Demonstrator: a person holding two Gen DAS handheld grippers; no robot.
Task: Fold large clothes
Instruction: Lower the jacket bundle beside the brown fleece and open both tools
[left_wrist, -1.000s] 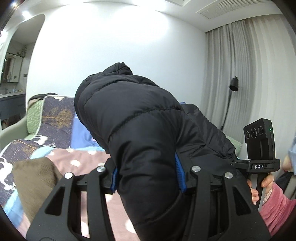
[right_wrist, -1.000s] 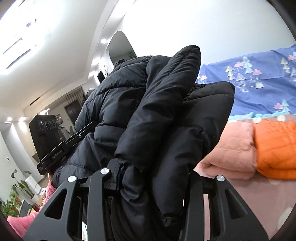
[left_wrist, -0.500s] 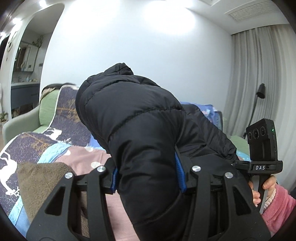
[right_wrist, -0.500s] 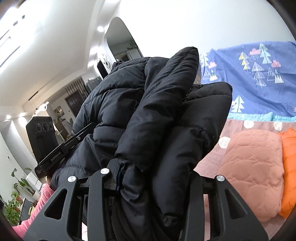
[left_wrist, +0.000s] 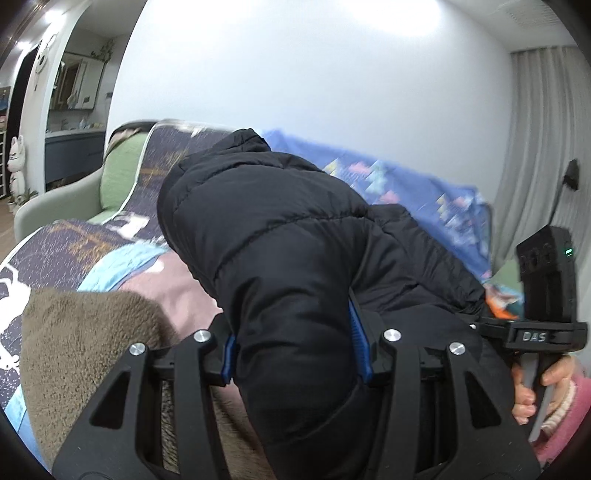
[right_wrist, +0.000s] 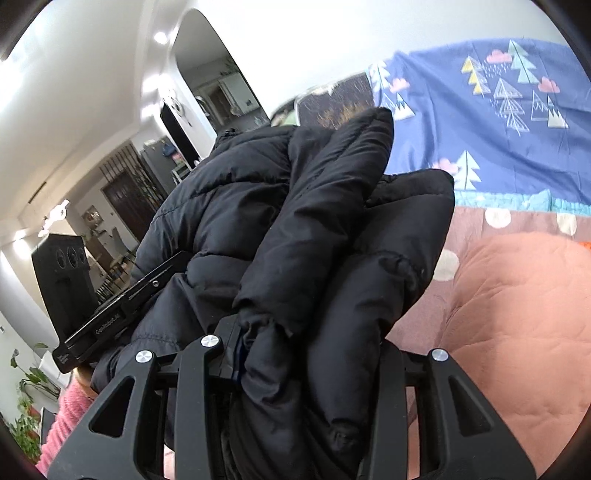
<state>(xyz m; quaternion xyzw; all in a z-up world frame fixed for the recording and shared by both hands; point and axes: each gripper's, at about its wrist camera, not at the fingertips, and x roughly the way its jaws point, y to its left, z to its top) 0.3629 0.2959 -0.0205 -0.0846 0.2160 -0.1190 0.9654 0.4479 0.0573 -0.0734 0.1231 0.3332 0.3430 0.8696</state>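
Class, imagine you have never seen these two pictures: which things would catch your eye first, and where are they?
A bulky black puffer jacket fills the middle of both views, clamped in the left gripper and the right gripper. Behind it lies a blue tree-patterned sheet. At lower right of the right view sits a salmon-pink quilted garment.

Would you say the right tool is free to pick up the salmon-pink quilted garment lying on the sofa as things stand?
Probably not yet: the right tool is clamped on a thick bunch of the black puffer jacket, which fills its jaws. The salmon-pink quilted garment lies uncovered just beside it, so only the load blocks it.
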